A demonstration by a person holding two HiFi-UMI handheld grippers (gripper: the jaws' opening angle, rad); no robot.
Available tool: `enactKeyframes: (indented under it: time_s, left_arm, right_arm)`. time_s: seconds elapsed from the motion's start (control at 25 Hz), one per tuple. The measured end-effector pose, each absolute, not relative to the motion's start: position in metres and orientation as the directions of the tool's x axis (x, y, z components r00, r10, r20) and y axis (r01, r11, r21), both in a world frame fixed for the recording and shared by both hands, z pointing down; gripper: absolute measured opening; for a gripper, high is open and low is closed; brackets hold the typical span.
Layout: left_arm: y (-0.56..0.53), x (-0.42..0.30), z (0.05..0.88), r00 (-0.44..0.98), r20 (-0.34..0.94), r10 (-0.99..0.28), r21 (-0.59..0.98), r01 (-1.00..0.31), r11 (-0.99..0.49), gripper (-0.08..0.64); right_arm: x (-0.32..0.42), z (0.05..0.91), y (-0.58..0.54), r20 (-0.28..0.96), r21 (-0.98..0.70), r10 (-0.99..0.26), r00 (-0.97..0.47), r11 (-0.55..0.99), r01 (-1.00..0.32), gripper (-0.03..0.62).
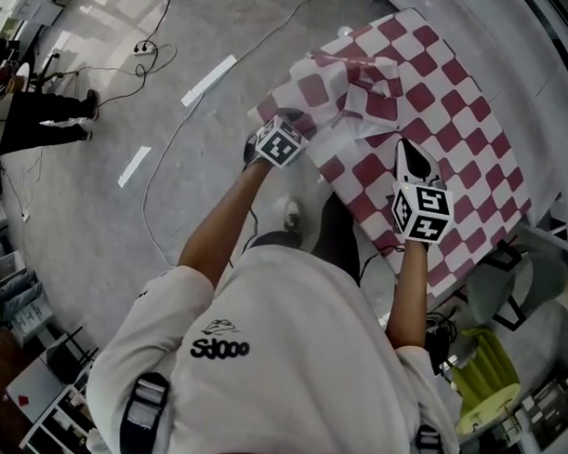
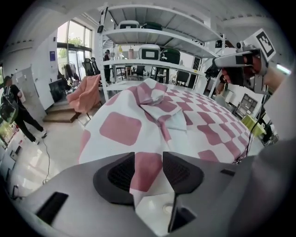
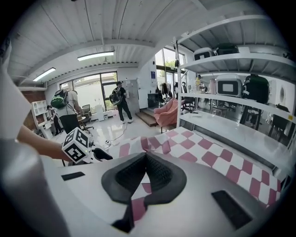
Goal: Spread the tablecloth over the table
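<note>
At the near edge of the tablecloth (image 1: 437, 115), your left hand-held gripper (image 2: 148, 162) stands wide and holds nothing while your right hand-held gripper (image 3: 147, 156) pinches the cloth, so a one-sided pull may skew it.

We see the tablecloth (image 1: 436, 134) before us, its bunched fold (image 1: 363, 85) on the far left part; behind stands the shelf rack (image 2: 157, 34), left the armchair (image 2: 85, 95).

White T-shirt (image 1: 293, 380), black back print (image 1: 220, 344), dark grey-buckled shoulder straps (image 1: 146, 407)
</note>
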State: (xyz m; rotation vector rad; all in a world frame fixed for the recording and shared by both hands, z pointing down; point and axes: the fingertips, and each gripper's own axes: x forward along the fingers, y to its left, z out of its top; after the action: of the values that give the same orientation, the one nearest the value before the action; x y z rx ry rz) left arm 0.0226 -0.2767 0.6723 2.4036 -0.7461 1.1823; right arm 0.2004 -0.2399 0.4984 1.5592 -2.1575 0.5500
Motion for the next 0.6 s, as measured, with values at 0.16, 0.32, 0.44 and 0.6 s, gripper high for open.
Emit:
enactKeyframes:
  time_s: [0.16,0.32,0.44,0.6]
  left_arm:
    - [-0.277,0.021,0.686,0.493,0.824,-0.280,0.099,-0.611,-0.785,0.187]
    - [-0.281,0.019,0.688,0.475,0.827,-0.299,0.086,-0.633,-0.769,0.143]
    - [-0.281,0.015,0.688,0.452,0.834,-0.317,0.057,-0.642,-0.764,0.051]
    - [-0.276,0.008,0.687,0.452,0.832,-0.323,0.066,-0.658,-0.750,0.031]
  right_arm:
    - [0.198,0.510,-0.244,0.566,-0.083,-0.770,-0.294,0.302,-0.950,0.021]
    - [0.192,0.515,-0.246,0.573,-0.090,-0.760,-0.308,0.315,-0.945,0.021]
    - [0.186,0.517,-0.244,0.577,-0.091,-0.754,-0.314,0.323,-0.942,0.021]
    - [0.179,0.515,-0.239,0.576,-0.085,-0.754,-0.317,0.330,-0.940,0.021]
